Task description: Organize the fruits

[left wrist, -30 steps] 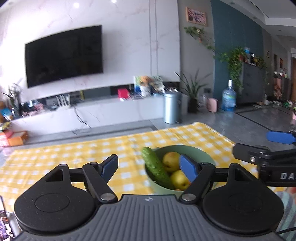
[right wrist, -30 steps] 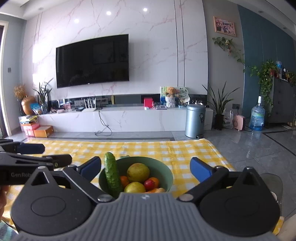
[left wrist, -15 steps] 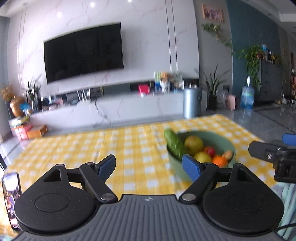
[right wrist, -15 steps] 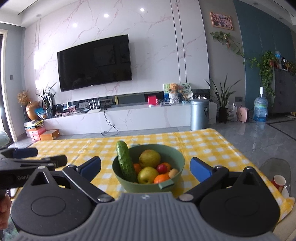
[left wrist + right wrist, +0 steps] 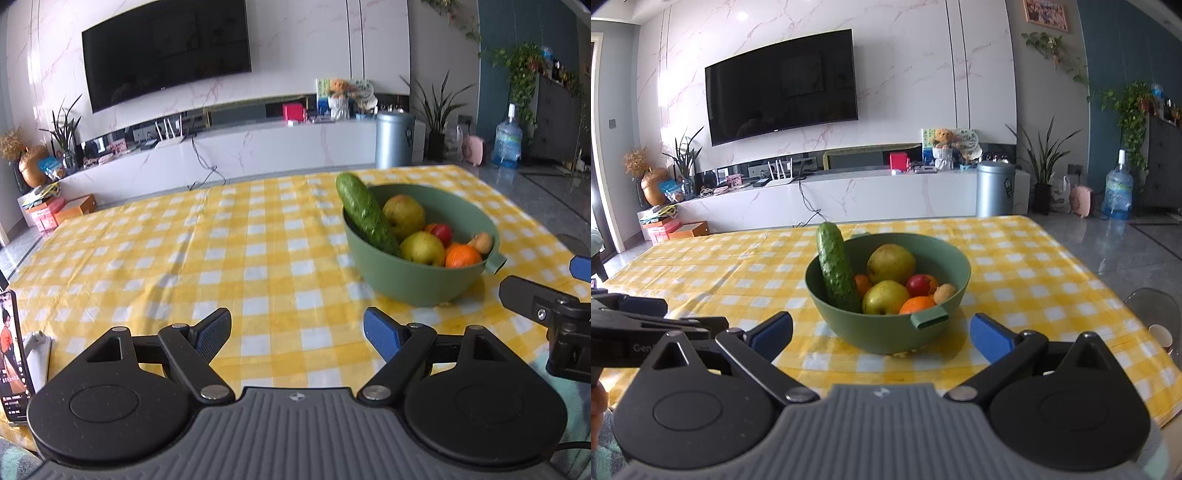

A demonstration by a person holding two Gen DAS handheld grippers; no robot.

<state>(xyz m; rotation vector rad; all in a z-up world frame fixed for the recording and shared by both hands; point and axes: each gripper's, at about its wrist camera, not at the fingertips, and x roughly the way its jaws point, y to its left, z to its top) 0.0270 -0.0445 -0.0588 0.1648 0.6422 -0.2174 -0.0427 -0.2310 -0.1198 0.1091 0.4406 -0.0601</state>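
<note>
Nearest the cameras, left gripper [image 5: 297, 332] and right gripper [image 5: 881, 332] both hang low over the yellow checked cloth [image 5: 229, 258], jaws spread wide and holding nothing, the right one squared on the green bowl [image 5: 886, 332] as if for reach. Beyond, the bowl holds all visible fruit: cucumber [image 5: 836, 269] leaning on the rim, being too long to lie flat, with apples [image 5: 885, 297], an orange [image 5: 917, 304] and smaller pieces piled beside it. That fits either fruit gathered or fruit waiting to be sorted out.

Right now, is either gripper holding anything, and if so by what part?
Nothing is held. The left gripper and the right gripper are both open and empty, short of the green bowl of fruit.
</note>
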